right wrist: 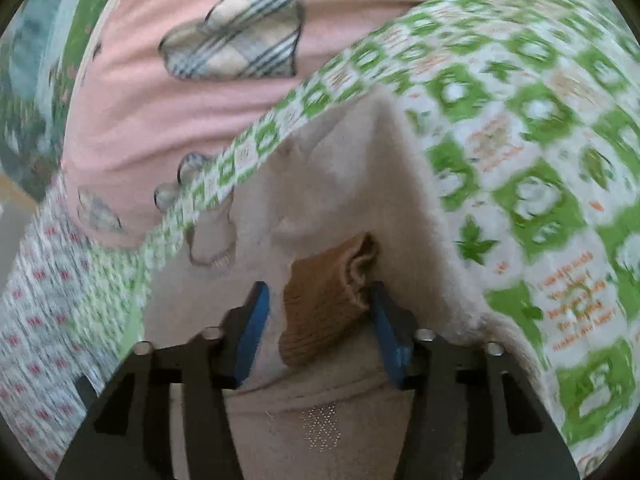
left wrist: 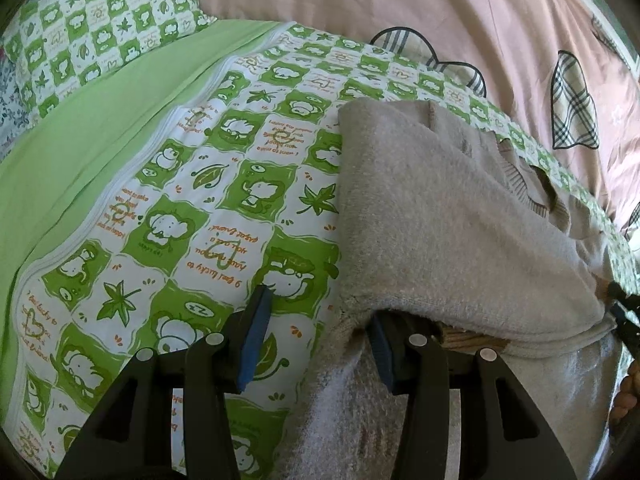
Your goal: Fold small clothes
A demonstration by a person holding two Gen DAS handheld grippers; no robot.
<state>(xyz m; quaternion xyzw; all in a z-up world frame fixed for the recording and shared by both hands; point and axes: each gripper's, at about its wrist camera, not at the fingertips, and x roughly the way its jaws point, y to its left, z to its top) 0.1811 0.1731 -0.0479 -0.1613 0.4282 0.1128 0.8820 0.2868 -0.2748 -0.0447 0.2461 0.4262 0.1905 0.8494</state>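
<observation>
Left wrist view: mid-fold, one grey fleece garment (left wrist: 460, 220) on the green-checked bedsheet (left wrist: 192, 184), near its pink-quilt (left wrist: 460, 32) edge.
Left gripper (left wrist: 318, 344) spread wide, hem draped over one finger only, nothing pinched. Right wrist view, blurred: right gripper (right wrist: 320, 332) part-open around the brown ribbed cuff (right wrist: 324, 304); firm hold or not, cannot tell. One fold half made, flattening and further folds probably left.

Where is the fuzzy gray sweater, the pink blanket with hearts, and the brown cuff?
gray sweater (left wrist: 440, 208): left wrist view, middle of folded-over fleece.
pink blanket (right wrist: 168, 92): right wrist view, plain pink part.
brown cuff (right wrist: 320, 300): right wrist view, ribbed middle.
</observation>
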